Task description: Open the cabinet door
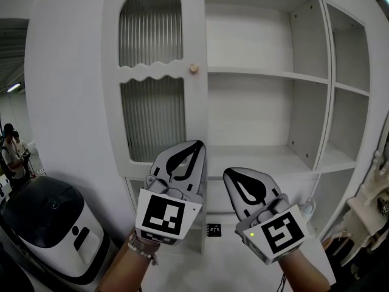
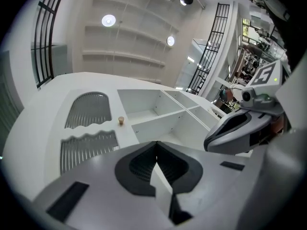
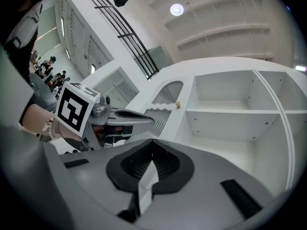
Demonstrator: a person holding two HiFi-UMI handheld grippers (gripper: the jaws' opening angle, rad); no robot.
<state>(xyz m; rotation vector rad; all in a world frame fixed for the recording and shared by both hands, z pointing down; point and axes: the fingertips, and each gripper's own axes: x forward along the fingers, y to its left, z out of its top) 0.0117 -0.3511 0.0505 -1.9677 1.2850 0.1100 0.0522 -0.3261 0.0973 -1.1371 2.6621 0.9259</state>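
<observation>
A white cabinet door [image 1: 155, 78] with two ribbed glass panes stands closed at the left of a white shelf unit. Its small wooden knob [image 1: 194, 68] sits at the door's right edge; the knob [image 2: 121, 120] shows in the left gripper view and the knob [image 3: 178, 105] in the right gripper view. My left gripper [image 1: 197, 145] is shut and empty, below the knob in front of the door's lower edge. My right gripper [image 1: 228, 174] is shut and empty, beside it to the right, in front of the open shelves. Neither touches the cabinet.
Open white shelves [image 1: 261, 75] fill the cabinet to the right of the door. A white and black round machine [image 1: 51, 230] stands on the floor at lower left. People [image 1: 13, 151] stand far off at the left. Hanging items [image 1: 374, 193] sit at the right edge.
</observation>
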